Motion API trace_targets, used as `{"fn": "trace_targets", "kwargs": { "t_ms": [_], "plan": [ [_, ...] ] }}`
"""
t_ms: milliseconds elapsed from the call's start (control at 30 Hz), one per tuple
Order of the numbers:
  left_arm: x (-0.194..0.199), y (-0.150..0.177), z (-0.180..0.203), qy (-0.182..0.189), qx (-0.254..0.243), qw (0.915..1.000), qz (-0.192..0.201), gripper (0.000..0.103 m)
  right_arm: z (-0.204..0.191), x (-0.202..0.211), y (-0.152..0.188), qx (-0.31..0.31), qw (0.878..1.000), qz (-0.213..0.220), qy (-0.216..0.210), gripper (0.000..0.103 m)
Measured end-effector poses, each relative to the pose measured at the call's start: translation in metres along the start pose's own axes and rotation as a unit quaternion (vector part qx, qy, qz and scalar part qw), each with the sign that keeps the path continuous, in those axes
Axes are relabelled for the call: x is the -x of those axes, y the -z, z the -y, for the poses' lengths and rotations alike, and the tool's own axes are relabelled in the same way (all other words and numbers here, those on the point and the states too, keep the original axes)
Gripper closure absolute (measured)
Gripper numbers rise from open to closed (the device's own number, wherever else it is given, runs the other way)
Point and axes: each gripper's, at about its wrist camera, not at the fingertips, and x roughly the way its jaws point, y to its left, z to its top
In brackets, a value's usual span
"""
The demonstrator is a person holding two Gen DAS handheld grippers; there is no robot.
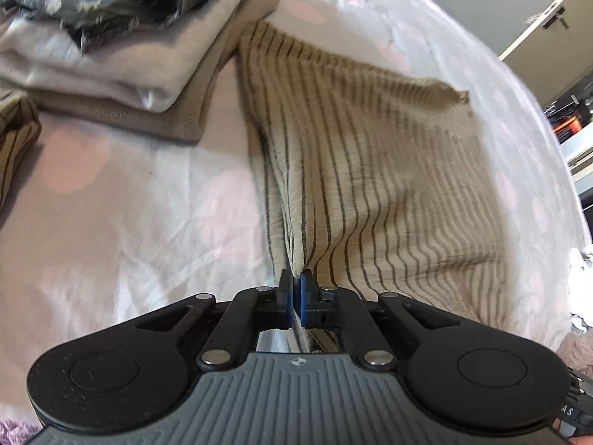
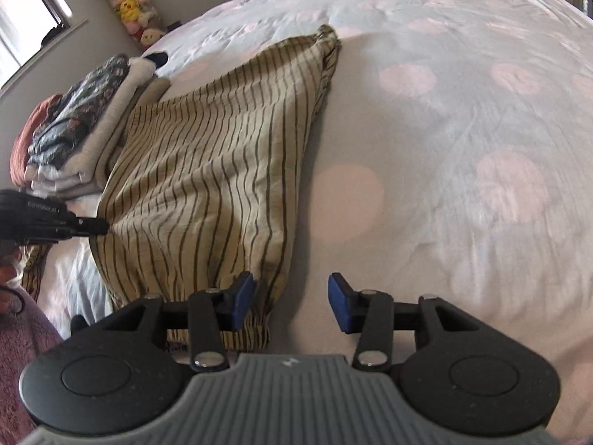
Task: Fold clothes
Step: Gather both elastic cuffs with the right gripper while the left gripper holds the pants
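A bedroom in a home. A bed with a white cover dotted in pale pink fills the space ahead of the fingers. A pile of folded clothes sits on it, far left of the right fingers. Beyond the pile, plush toys are stacked against the wall beside a window. A wardrobe door stands far right of the left fingers.

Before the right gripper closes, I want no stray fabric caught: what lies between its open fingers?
In the right wrist view, only bare bedsheet shows between the right gripper fingers. The striped cloth edge lies at its left finger.
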Motion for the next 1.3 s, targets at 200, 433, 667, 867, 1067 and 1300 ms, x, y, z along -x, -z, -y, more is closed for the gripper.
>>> {"fn": "trace_targets", "kwargs": {
  "t_ms": [200,433,667,867,1067,1300],
  "plan": [
    [-0.002,0.001,0.008,-0.045,-0.017,0.9988,-0.010,0.091,0.001,-0.006,0.001,-0.001,1.000,-0.015,0.008,0.053],
    [0.056,0.026,0.031,-0.020,-0.080,0.9946,0.064,0.086,-0.013,0.026,0.006,0.046,0.997,0.059,-0.017,0.054],
    [0.057,0.069,0.103,-0.037,-0.299,0.9513,0.064,0.086,-0.072,0.029,0.022,0.235,0.970,0.050,-0.032,0.060],
    [0.040,0.115,0.149,-0.091,-0.464,0.8792,0.059,0.082,-0.102,0.031,0.041,0.436,0.900,0.020,0.003,0.059],
    [0.007,0.160,0.173,-0.166,-0.575,0.8002,0.037,0.078,-0.100,0.021,0.060,0.549,0.835,0.024,0.032,0.038],
    [-0.006,0.174,0.170,-0.144,-0.620,0.7712,0.021,0.077,-0.092,0.007,0.073,0.614,0.788,0.016,0.035,0.034]
  ]
}}
